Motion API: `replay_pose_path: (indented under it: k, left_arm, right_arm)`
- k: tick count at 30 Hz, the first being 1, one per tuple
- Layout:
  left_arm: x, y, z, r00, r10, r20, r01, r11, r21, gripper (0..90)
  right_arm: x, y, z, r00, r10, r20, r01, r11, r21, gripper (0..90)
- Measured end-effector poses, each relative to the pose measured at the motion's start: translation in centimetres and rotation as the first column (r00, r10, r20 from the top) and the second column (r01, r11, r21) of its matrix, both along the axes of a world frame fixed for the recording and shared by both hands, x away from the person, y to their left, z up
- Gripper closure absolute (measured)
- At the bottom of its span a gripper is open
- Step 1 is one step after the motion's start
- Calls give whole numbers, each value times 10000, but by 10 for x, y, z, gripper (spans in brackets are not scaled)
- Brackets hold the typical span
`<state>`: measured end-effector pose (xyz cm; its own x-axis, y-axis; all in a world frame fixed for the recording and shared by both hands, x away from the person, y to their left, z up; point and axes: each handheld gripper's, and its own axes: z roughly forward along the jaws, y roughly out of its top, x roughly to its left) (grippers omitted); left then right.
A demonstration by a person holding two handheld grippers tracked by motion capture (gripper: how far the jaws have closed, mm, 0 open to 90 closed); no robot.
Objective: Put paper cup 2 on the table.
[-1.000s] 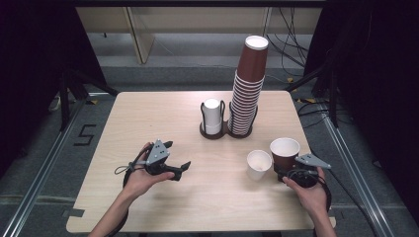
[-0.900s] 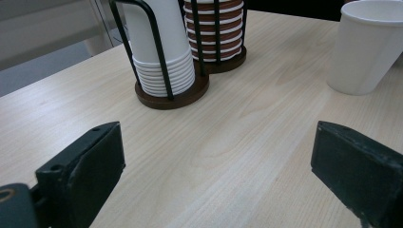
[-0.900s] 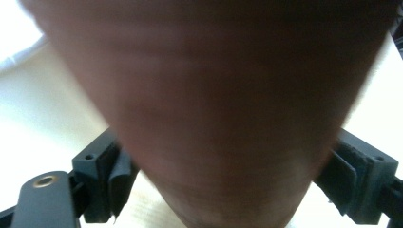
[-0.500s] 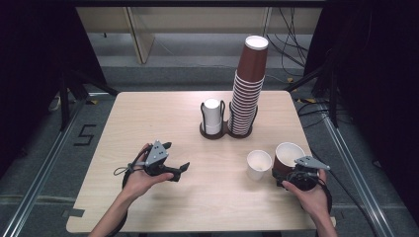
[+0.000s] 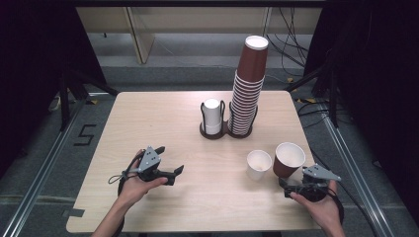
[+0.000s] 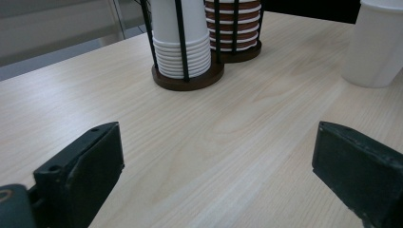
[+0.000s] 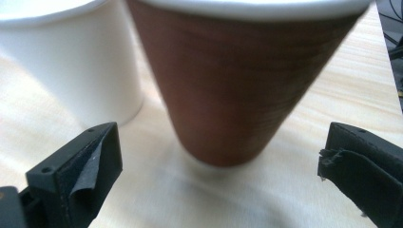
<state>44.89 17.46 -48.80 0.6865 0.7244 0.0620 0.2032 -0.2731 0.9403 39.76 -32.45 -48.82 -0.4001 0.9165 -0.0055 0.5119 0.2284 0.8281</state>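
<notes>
The right tool (image 5: 292, 186), jaws just sprung apart and gripping nothing, is sitting behind the brown cup (image 5: 288, 159) standing beside the white cup (image 5: 259, 164) on the bench (image 5: 163, 123), so backing away straight and level should avoid tipping it.

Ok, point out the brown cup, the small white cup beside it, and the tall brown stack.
brown cup (image 5: 288, 159), high view, on its side wall.
small white cup (image 5: 259, 166), high view, on its rim.
tall brown stack (image 5: 245, 106), high view, mid-stack.

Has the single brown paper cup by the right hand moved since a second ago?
Yes. The brown paper cup slid toward the person, from behind the small white paper cup to level beside it.
</notes>
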Motion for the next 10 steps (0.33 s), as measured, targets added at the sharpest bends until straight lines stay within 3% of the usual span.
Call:
replay_pose_path:
  k: [3,8,10]
  left_arm:
    - [-2,5,-4,9999,155,-6,-155,9999,-51,28]
    - [-4,8,-8,9996,290,30,-290,9995,-137,27]
    - [-6,8,-9,9995,301,-1,-301,9995,-113,28]
  right_arm:
    - [-12,0,-1,9999,-56,-118,58,9999,158,5]
    - [-21,-2,-2,9993,120,357,-119,9999,-20,5]
    - [-24,-1,-3,9997,85,250,-92,9995,306,5]
